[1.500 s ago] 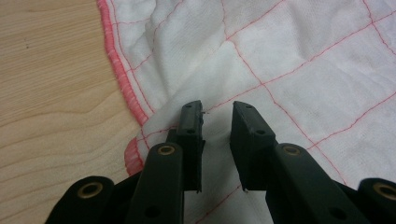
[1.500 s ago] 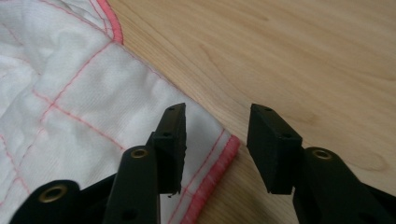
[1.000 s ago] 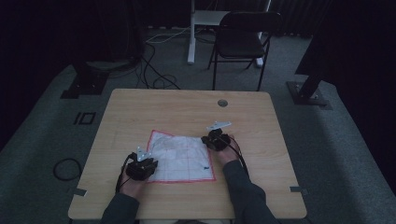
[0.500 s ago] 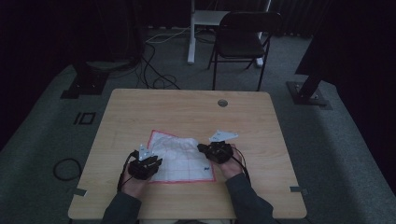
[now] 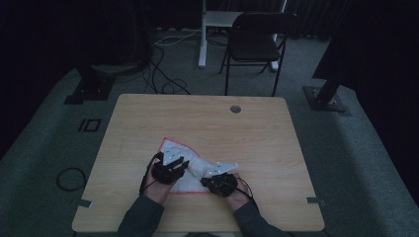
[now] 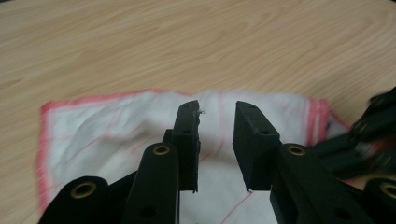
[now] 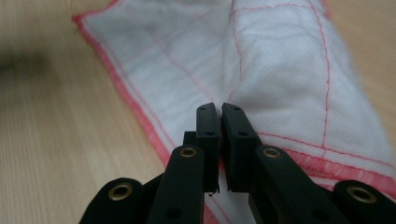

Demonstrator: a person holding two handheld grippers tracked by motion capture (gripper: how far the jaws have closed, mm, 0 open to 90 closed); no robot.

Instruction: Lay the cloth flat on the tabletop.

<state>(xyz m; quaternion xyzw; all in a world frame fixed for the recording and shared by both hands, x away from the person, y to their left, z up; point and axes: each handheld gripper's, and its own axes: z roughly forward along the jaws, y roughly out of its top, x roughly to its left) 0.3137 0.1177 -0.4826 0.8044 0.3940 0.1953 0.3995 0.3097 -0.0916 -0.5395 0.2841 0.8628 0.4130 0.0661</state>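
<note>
1. One white cloth with a red hem (image 5: 195, 170) lies on the table; red stitched lines cross it in the right gripper view (image 7: 289, 84).
2. One wooden table (image 5: 207, 123), with one round grommet hole (image 5: 235, 108) near its far edge.
3. Two hand-held grippers: the left gripper (image 5: 174, 167) and the right gripper (image 5: 210, 181), each with two black jaws.
4. Two grey three-cornered plates, one on top of each gripper.
5. Two forearms in dark sleeves come in at the bottom edge.
6. One folding chair (image 5: 257, 42) beyond the table.
7. Floor stands: probably two flat bases, one at each side, though the room is dim.
</note>
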